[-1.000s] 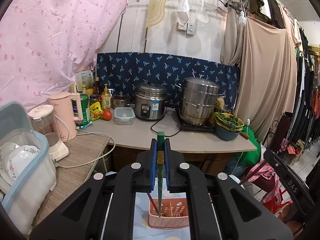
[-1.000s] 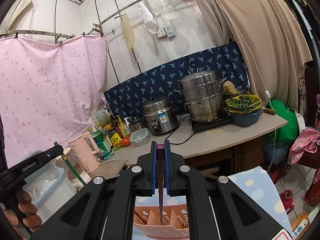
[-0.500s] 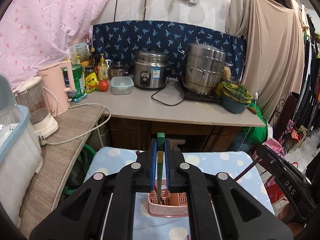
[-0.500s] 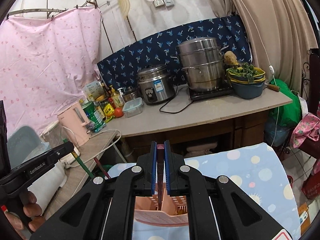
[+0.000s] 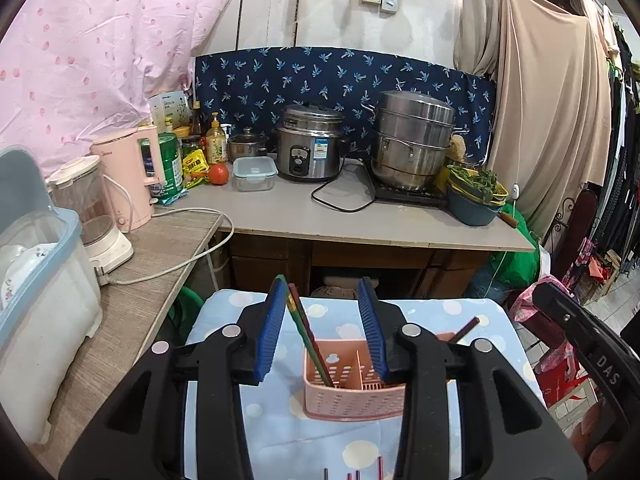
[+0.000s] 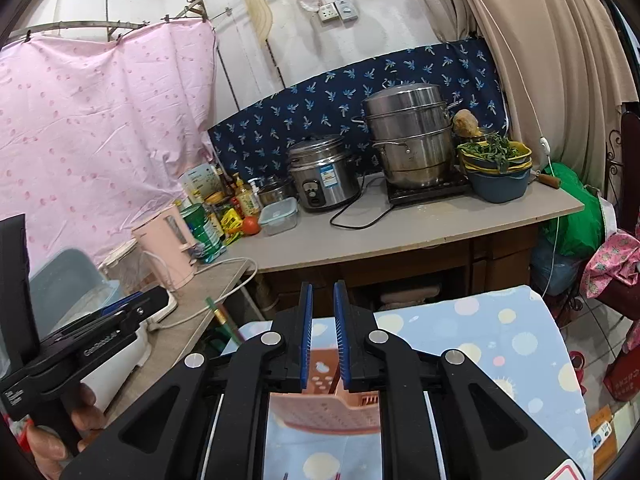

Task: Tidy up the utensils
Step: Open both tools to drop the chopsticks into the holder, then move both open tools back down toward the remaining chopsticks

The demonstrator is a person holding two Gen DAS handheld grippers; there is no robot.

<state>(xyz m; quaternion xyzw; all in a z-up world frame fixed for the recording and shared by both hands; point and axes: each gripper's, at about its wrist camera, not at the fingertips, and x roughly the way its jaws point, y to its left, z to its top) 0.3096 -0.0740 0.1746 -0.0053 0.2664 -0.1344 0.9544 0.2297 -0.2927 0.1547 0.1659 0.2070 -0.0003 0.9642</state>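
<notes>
We find the pink basket (image 5: 352, 376) standing mid-surface (image 5: 492, 316), with bare cloth on both sides for a hand-held gripper to pass. Two chopsticks (image 5: 306, 328) lean out of its left compartment, blocking that side. Beyond, the counter (image 5: 380, 224) edge overhangs.

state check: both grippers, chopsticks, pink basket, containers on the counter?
left gripper: jaws opening, chopsticks released
right gripper: jaws opening, nothing visible between them
chopsticks: standing tilted in the basket, tops leaning against the left blue pad
pink basket: upright on the dotted cloth
rice cooker: lid on
steamer pot: lid on
clear food box: lid on
</notes>
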